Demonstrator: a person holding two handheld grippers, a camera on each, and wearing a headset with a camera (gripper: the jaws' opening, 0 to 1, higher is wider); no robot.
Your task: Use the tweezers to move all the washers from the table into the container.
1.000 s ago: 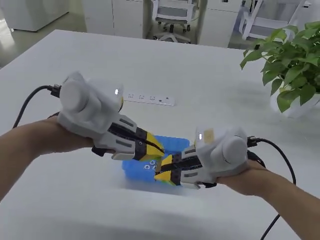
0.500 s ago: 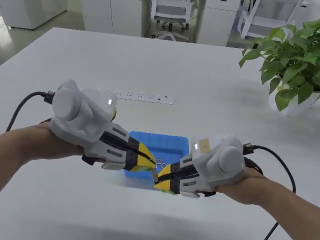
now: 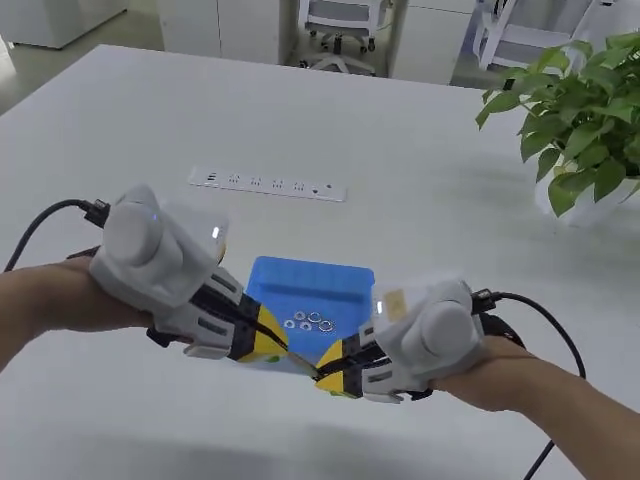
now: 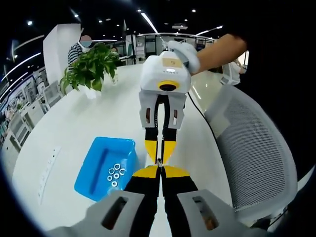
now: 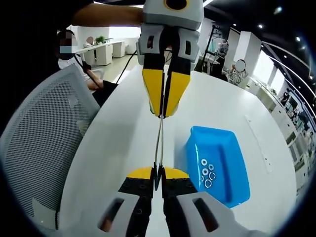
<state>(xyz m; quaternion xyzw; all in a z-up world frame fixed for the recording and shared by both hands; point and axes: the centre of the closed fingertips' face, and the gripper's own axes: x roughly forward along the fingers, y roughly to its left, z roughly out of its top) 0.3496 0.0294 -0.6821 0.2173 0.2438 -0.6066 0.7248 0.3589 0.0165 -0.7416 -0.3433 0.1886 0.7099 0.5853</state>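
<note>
The washers (image 3: 308,321) lie in a small group inside the blue container (image 3: 335,282), in the lower middle of the head view. The container stands on the white worktop (image 3: 420,200), just behind the tips of your two grippers. In front of it are the thin tweezers (image 5: 159,143), which reach from one gripper to the other. Your left gripper (image 3: 278,345) comes from the left and your right gripper (image 3: 322,368) from the right, tip to tip. The fingers of both are pressed together and pinch the tweezers. Further up are a white power strip (image 3: 268,185) and, at the upper right, a green plant (image 3: 575,110).
</note>
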